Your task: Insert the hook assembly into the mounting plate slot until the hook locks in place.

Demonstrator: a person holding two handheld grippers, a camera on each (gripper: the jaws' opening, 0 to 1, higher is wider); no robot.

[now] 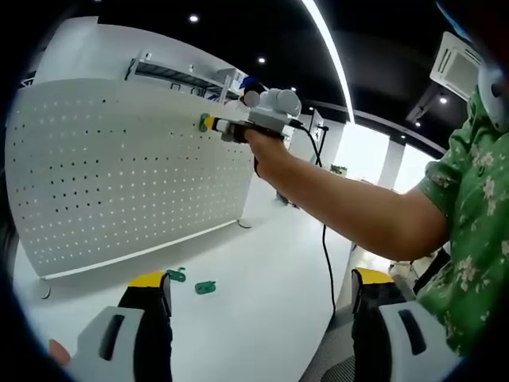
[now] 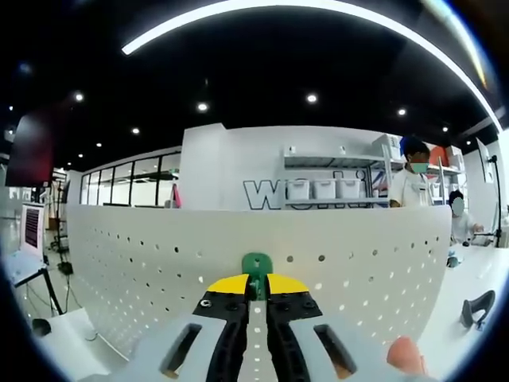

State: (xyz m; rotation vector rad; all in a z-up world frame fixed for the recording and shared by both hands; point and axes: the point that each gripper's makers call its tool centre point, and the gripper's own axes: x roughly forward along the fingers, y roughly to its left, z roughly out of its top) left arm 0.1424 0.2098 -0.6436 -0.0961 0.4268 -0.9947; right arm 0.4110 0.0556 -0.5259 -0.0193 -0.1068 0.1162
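Insertion is in hand: the right gripper [image 2: 256,296], jaws clamped on the green hook [image 2: 257,267], presses it at the pegboard [image 2: 143,263] near its top edge. Next, I judge, push until it locks. The left gripper [image 1: 258,298] hangs back, jaws apart; two more hooks [image 1: 204,286] lie on the table [image 1: 262,263] by the pegboard's foot.

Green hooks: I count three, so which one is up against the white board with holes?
The hook pinched in the right tool, pressed to the pegboard near its top edge. The other two hooks lie loose on the table.
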